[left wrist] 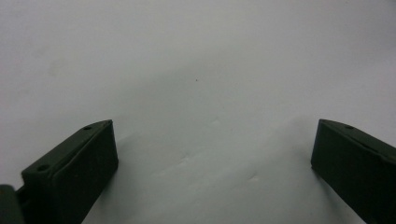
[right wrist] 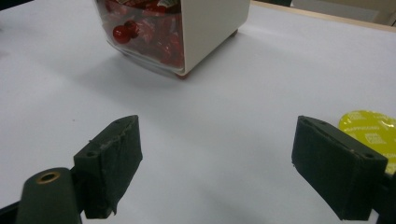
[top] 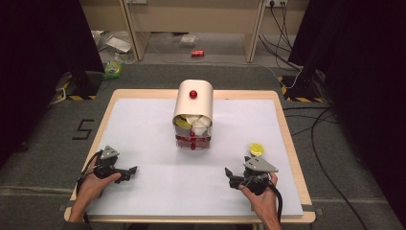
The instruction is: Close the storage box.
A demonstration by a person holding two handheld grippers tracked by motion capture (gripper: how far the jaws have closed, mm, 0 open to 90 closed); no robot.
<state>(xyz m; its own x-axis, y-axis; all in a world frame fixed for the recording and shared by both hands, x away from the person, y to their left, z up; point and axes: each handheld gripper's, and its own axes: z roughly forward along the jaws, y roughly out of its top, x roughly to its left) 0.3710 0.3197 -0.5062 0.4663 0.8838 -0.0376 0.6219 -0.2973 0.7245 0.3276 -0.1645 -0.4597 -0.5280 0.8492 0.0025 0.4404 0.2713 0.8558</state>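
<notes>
While both grippers, left (top: 130, 171) and right (top: 231, 175), rest agape and empty, small round yellow foil capsule (right wrist: 371, 133) sits just beside right (pre-grasp); next: straddle it, close.

Wooden-edged table (top: 282, 103) under a white sheet (top: 143, 129). Cream container (top: 193, 108) with red knobs standing mid-table, far side. Yellow capsule (top: 256, 148) lying near the right edge.
</notes>
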